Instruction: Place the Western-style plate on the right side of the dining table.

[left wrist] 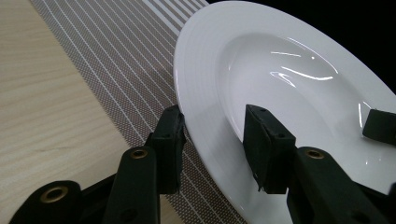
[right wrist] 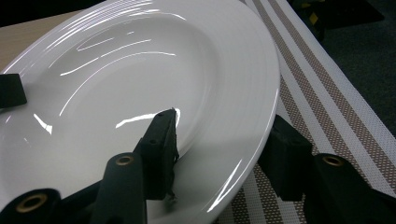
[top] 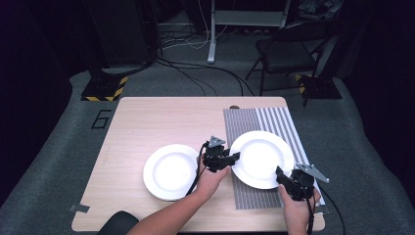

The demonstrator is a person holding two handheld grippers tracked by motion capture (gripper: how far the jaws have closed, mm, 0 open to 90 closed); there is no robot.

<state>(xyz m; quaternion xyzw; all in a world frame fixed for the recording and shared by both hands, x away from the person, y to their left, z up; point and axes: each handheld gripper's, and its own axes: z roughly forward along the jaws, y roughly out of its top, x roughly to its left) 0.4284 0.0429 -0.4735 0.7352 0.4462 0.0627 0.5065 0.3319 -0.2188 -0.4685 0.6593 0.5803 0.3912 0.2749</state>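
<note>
Between our two grippers sits the white plate (top: pixel 260 158), resting on the striped placemat (top: pixel 244 196) at the right of the wooden table (top: pixel 147 117). Our left gripper (top: pixel 236 156) comes at it from the plate's left edge and our right gripper (top: pixel 279 172) from its near right edge, so the plate lies straight ahead of both pairs of jaws and each hand is as close as the other.

From the left gripper view, the rim (left wrist: pixel 205 121) runs between the jaws, one jaw under or outside the edge over the mat and the other above the rim. The right gripper view gives the mirror of this: one jaw over the inner slope, the other below the rim (right wrist: pixel 252 140) beside the mat. Both pairs are partly closed and straddle the rim; whether the pads actually press on it we cannot tell.

A round plate has no long axis, so we judge that what matters is the two grips sitting on roughly opposite edges, which should keep it level if lifted.

A second white plate (top: pixel 170 171) lies to the left of our left gripper, on bare wood. A "6" (top: pixel 101 119) is marked on the floor beyond the table's far left corner.
</note>
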